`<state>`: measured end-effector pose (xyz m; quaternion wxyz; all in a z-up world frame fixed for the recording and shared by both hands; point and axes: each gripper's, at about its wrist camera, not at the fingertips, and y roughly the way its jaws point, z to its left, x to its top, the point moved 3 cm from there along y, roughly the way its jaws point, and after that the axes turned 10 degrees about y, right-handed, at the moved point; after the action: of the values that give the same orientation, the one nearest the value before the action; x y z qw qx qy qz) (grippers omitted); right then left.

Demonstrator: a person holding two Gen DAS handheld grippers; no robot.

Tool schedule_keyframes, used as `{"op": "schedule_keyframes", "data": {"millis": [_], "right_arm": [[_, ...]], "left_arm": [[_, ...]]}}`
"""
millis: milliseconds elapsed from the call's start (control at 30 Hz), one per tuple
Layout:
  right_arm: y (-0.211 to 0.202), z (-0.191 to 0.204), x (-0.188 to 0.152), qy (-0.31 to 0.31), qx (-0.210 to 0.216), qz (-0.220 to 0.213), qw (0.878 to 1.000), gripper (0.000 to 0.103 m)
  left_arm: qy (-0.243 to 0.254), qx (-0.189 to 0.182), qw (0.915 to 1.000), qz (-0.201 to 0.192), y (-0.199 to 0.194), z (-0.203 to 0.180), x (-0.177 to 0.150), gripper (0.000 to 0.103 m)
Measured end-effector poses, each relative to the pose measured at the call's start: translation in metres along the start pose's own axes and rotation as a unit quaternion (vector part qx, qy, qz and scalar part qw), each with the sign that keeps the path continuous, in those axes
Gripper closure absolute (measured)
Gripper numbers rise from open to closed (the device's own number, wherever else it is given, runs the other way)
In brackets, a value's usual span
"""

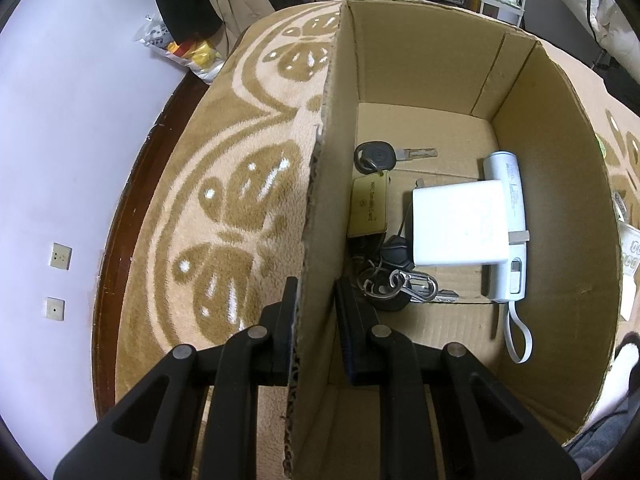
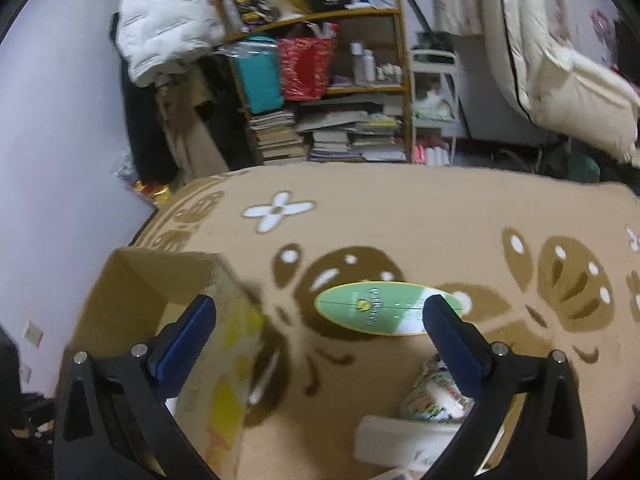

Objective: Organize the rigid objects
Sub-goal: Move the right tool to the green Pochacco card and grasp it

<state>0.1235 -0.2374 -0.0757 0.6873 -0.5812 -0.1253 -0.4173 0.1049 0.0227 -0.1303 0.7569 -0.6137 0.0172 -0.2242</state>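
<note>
Your left gripper point(image 1: 316, 308) has its fingers point(image 1: 289, 320) clamped on the left wall of the cardboard box point(image 1: 320, 184), one finger outside, one inside. In the box lie keys point(image 1: 394, 286), a white charger point(image 1: 460, 226) and a white power bank point(image 1: 506, 220). Your right gripper point(image 2: 320, 320) hangs wide open, empty, above the carpet point(image 2: 400, 216), near a green oval tin point(image 2: 384, 307)

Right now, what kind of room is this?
Likely a lived-in bedroom or storage room: a crammed wooden bookshelf, a hanging cream quilt, and a tan patterned fleece blanket under an open cardboard box.
</note>
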Motion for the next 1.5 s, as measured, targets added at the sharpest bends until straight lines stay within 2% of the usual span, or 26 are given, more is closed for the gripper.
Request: {"op": "schedule_keyframes", "data": {"millis": [200,467,733,867,1000,1133,1267,1433,1500], "right_arm": [[0.028,-0.03,0.009,0.003,-0.056,0.007,0.998,0.0],[0.078,-0.053,0.021,0.0,-0.043,0.049,0.998,0.0],[0.11,-0.042,0.026,-0.042,-0.012,0.09,0.995,0.0],[0.123,-0.041,0.028,-0.061,-0.019,0.111,0.992,0.0],[0.138,-0.044,0.021,-0.081,-0.036,0.147,0.985,0.0],[0.141,-0.046,0.017,-0.074,-0.018,0.175,0.982,0.001],[0.142,-0.047,0.011,-0.084,-0.029,0.197,0.976,0.003],[0.142,-0.042,-0.001,-0.105,-0.037,0.248,0.962,0.002],[0.142,-0.04,-0.008,-0.126,-0.053,0.266,0.954,0.002]], "left_arm": [[0.003,0.001,1.0,-0.003,-0.001,-0.001,-0.002,0.085],[0.001,0.0,1.0,0.0,-0.002,-0.001,0.0,0.085],[-0.008,-0.006,0.9999,-0.003,-0.003,0.004,0.002,0.085],[-0.005,-0.003,1.0,-0.004,-0.002,0.005,0.003,0.085],[-0.003,-0.001,1.0,-0.004,-0.002,0.003,0.003,0.085],[-0.003,0.0,1.0,-0.004,-0.002,0.003,0.004,0.085],[0.0,0.005,1.0,-0.002,-0.002,-0.001,0.004,0.085],[-0.001,0.003,1.0,-0.003,-0.003,-0.002,0.004,0.085],[-0.001,0.003,1.0,-0.003,-0.003,-0.001,0.004,0.085]]}}
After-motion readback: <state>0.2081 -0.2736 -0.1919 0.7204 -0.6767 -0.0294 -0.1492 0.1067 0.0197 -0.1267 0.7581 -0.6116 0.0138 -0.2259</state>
